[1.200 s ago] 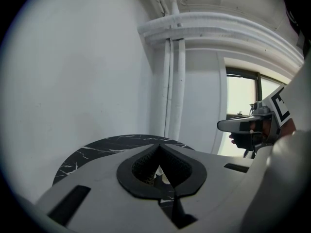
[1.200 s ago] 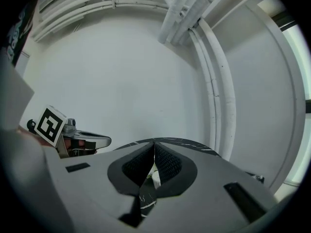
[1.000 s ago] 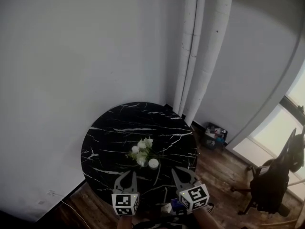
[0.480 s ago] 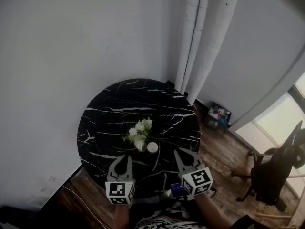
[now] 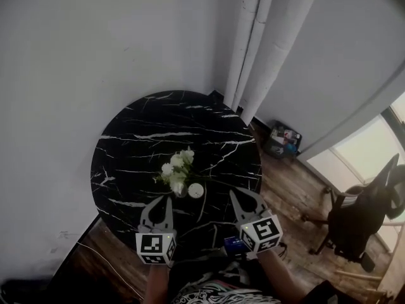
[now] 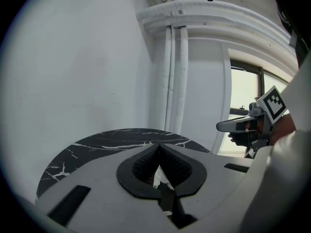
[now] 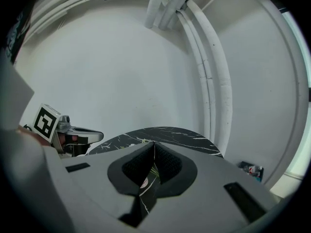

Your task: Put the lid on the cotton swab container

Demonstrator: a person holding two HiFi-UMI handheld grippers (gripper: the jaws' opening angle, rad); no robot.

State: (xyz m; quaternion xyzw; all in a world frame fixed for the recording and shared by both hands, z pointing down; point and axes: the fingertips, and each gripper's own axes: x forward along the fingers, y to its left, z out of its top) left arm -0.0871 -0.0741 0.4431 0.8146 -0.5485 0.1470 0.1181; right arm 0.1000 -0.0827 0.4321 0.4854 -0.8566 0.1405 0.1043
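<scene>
A small white round object (image 5: 196,190), either the cotton swab container or its lid, sits on the black marble table (image 5: 145,144) beside a bunch of white flowers (image 5: 174,171). It is too small to tell which it is. My left gripper (image 5: 166,200) is shut and holds nothing, hovering over the table's near edge to the left of the white object. My right gripper (image 5: 234,195) is also shut and holds nothing, to the right of it. In the left gripper view the left gripper (image 6: 158,145) has its jaw tips together. The right gripper (image 7: 154,143) shows the same in its own view.
White pipes (image 5: 266,49) run up the wall corner behind the table. A small box of items (image 5: 281,139) lies on the wooden floor at the right. An office chair (image 5: 361,223) stands further right by the window. A blue object (image 5: 233,244) sits close by my right hand.
The head camera has shifted, so the table sits higher and further left in the picture. Both grippers stay shut near the table's front edge, slightly lower in view.
</scene>
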